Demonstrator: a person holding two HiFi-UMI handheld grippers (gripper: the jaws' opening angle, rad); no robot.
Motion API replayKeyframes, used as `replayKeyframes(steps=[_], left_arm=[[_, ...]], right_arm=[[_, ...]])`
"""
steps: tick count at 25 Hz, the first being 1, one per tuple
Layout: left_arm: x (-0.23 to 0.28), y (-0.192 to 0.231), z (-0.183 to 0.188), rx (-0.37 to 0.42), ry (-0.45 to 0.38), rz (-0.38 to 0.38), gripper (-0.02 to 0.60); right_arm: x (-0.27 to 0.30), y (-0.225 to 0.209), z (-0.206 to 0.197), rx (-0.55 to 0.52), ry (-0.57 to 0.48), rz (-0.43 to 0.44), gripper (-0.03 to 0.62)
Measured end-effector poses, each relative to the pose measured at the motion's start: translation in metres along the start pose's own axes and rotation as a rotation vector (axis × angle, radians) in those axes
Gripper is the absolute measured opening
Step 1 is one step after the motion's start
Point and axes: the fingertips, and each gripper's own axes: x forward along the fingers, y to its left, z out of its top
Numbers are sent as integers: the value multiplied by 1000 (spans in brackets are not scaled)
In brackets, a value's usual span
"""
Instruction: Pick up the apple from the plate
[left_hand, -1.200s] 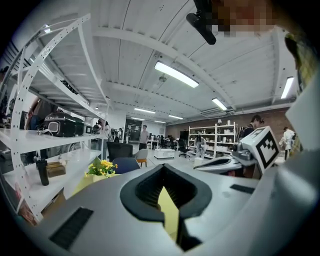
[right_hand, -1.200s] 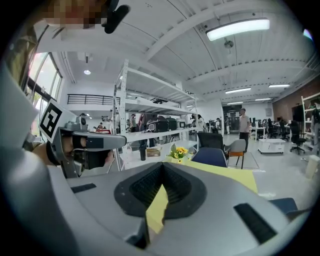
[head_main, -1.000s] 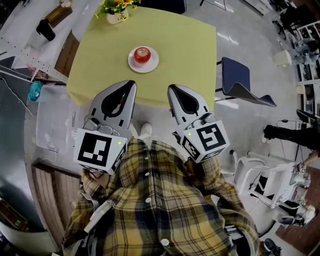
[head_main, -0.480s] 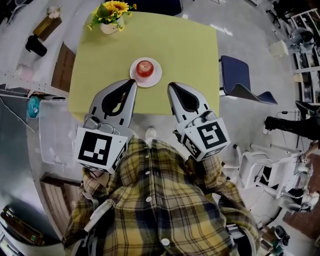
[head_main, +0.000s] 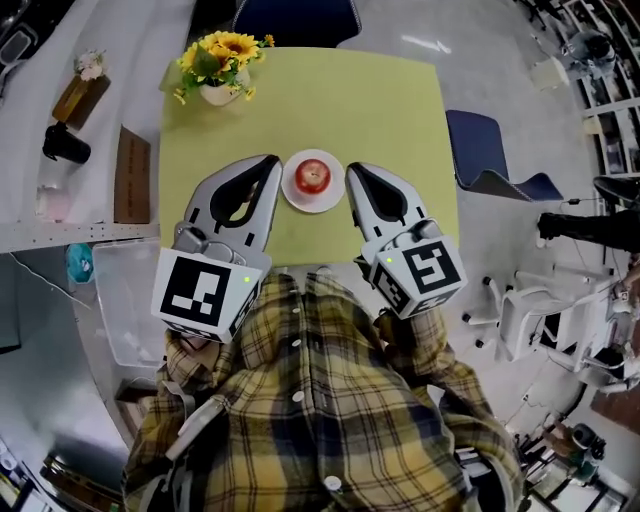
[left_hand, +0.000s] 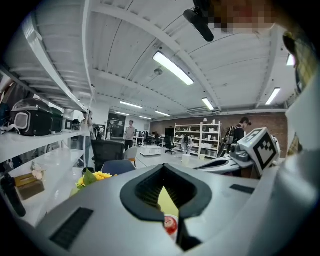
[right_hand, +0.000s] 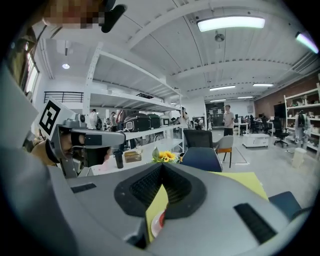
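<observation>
A red apple (head_main: 313, 175) sits on a small white plate (head_main: 313, 203) near the front edge of the yellow-green table (head_main: 390, 110). My left gripper (head_main: 272, 160) is just left of the plate, and my right gripper (head_main: 352, 168) just right of it. Both are shut and hold nothing, and their tips flank the apple without touching it. In the left gripper view, the apple (left_hand: 170, 225) shows through the gap behind the left gripper's (left_hand: 162, 166) tips. The right gripper view has the plate (right_hand: 155, 225) and a sliver of the apple (right_hand: 162, 218) below the right gripper's (right_hand: 162, 166) tips.
A vase of sunflowers (head_main: 222, 62) stands at the table's far left corner. Blue chairs stand at the far side (head_main: 300, 18) and to the right (head_main: 490, 155). A white counter on the left carries a black cup (head_main: 65, 145) and a wooden board (head_main: 132, 175).
The person has stepped up to the table. Both grippers moved forward from short of the table's front edge to either side of the plate, staying shut.
</observation>
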Motion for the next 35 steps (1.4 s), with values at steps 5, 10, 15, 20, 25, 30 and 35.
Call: replayKeyframes(steps=[5, 10, 15, 20, 25, 30, 35], left_arm=[[18, 12, -6, -1, 41, -77, 6], [34, 4, -14, -10, 75, -126, 6], [48, -7, -23, -27, 91, -137, 6], [60, -8, -38, -44, 90, -130, 6], [73, -3, -59, -56, 120, -118, 6], [83, -2, -81, -61, 167, -129, 6], [93, -5, -104, -80, 205, -145, 6]], right_arm=[[13, -9, -1, 47, 11, -69, -3], [10, -22, -12, 78, 39, -97, -3], [4, -32, -19, 95, 75, -104, -3], [9, -37, -26, 72, 84, -68, -3], [13, -45, -40, 77, 127, -60, -3], [16, -51, -53, 93, 150, -49, -3], [24, -54, -75, 120, 197, -37, -3]])
